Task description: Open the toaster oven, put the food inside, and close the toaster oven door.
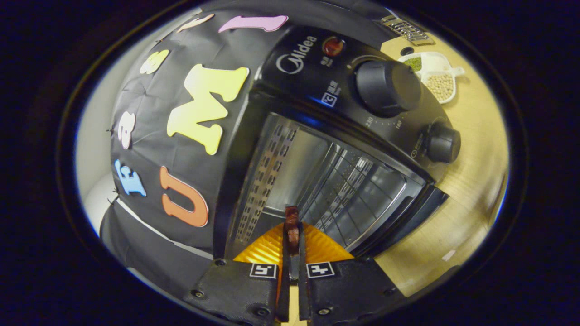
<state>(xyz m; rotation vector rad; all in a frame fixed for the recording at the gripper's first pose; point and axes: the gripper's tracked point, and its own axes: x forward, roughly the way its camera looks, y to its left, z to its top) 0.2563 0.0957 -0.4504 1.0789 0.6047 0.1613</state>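
The black toaster oven (299, 68) stands tilted in my view with its door open, and its metal cavity (299, 167) with a wire rack (362, 194) lies just ahead of the fingers. My gripper (292, 228) is shut on the food, an orange ridged wedge (321, 246) with a reddish-brown part (292, 216) pinched between the fingertips. The food's tip is at the mouth of the cavity. A dark door edge (421, 208) shows beside the opening; the rest of the door is hidden.
Two black knobs (387, 86) (442, 142) sit on the oven's control panel. Beyond the oven, a white divided dish (432, 74) with green and beige beans rests on the wooden table (471, 181), near a metal object (408, 29).
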